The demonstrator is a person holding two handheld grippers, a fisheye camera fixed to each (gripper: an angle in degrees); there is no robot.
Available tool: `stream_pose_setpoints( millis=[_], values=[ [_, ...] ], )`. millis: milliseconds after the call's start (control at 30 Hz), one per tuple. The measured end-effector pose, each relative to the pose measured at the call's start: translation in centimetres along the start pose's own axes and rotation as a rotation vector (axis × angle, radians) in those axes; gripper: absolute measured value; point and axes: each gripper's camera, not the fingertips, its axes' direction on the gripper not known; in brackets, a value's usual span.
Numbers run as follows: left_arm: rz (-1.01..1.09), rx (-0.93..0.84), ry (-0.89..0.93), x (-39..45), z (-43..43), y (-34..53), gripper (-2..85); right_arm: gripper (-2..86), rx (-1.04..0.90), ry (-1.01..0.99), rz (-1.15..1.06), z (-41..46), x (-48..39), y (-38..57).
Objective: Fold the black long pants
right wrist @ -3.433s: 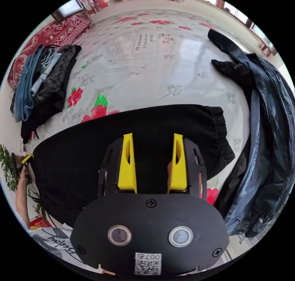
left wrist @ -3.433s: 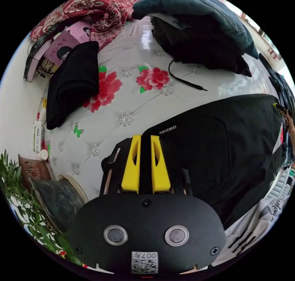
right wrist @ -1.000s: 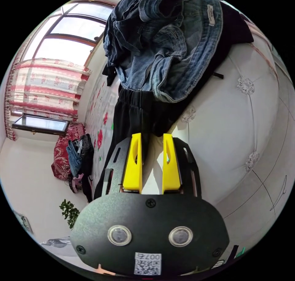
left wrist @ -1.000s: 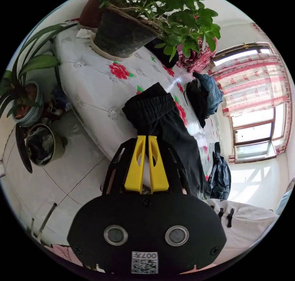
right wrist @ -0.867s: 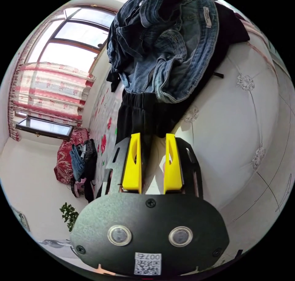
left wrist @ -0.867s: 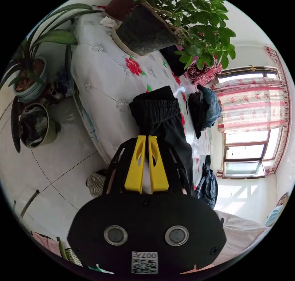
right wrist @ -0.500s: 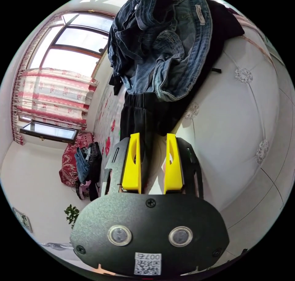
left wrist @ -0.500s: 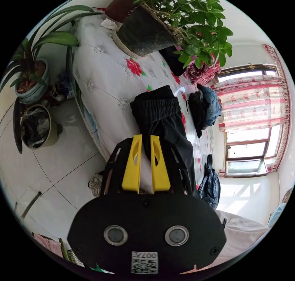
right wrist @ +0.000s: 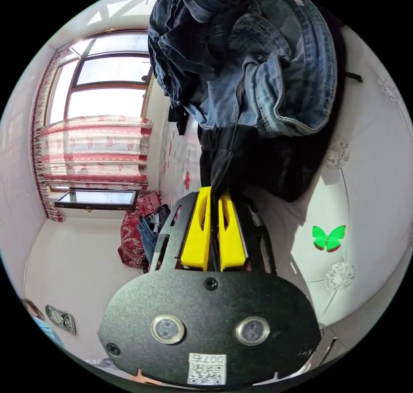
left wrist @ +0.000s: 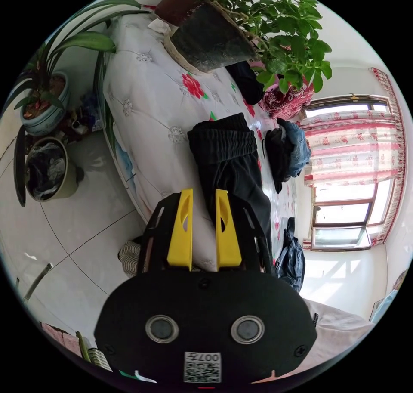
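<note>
The black pants (left wrist: 234,169) are laid lengthwise along the near edge of the white flowered bed (left wrist: 142,109), ribbed end nearest the potted plant (left wrist: 241,27) that stands on the bed corner, probably so the long strip can be folded end to end. In the left gripper view the left gripper (left wrist: 204,195) is held at the bed's edge just short of the pants, its yellow jaws apart with nothing between them; no grip is made on that end yet. In the right gripper view the right gripper (right wrist: 214,193) is seen with jaws pressed together on a pinch of the black fabric at the pants' other end, just below the heap of blue jeans (right wrist: 254,57) that lies on the bed; the hold looks meant for lifting that end clear of the heap. A folded stack of dark clothes (left wrist: 286,147) is kept further along the bed from the pants, towards the window.
</note>
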Motion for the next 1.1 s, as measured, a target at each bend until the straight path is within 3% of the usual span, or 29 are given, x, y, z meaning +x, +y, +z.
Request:
stream_pose_setpoints(
  millis=[67, 167, 267, 333, 433, 533, 600, 867, 1000, 1100],
  values=[
    [0.010, -0.011, 0.003, 0.1, 0.3, -0.3, 7.6, 0.2, -0.001, -0.075, -0.111, 0.7, -4.2, 1.9],
    [0.019, -0.006, 0.016, -0.2, 0.6, -0.3, 7.8, 0.2, -0.023, -0.114, -0.468, 1.8, -13.6, 8.4],
    [0.001, 0.007, 0.048, -1.1, 0.8, -0.2, 8.1, 0.9, -0.134, -0.046, -0.976, 4.4, -23.0, 20.8],
    [-0.011, 0.013, 0.066, -1.8, 1.1, -0.3, 8.4, 1.9, -0.295, -0.019, -1.294, 8.2, -26.1, 32.9],
    [-0.026, 0.019, 0.085, -2.7, 1.8, -0.4, 8.6, 3.0, -0.631, -0.031, -1.496, 14.7, -24.0, 47.3],
    [-0.043, 0.022, 0.116, -3.7, 2.2, -0.6, 8.8, 3.8, -0.951, 0.112, -1.554, 20.7, -18.6, 58.1],
    [-0.038, 0.028, 0.132, -4.1, 1.9, -0.6, 8.9, 4.2, -1.023, 0.206, -1.611, 22.2, -16.4, 61.7],
    [-0.016, 0.091, 0.156, -7.1, 0.3, -0.5, 10.3, 6.3, -0.986, 0.243, -1.564, 28.3, -15.8, 65.0],
    [-0.060, 0.114, 0.175, -9.4, 1.3, -1.0, 11.6, 6.1, -1.089, 0.261, -1.649, 34.0, -14.4, 71.4],
    [-0.100, 0.138, 0.199, -10.8, 2.3, -1.8, 12.7, 4.6, -1.245, 0.389, -1.684, 38.6, -10.9, 75.0]
  ],
)
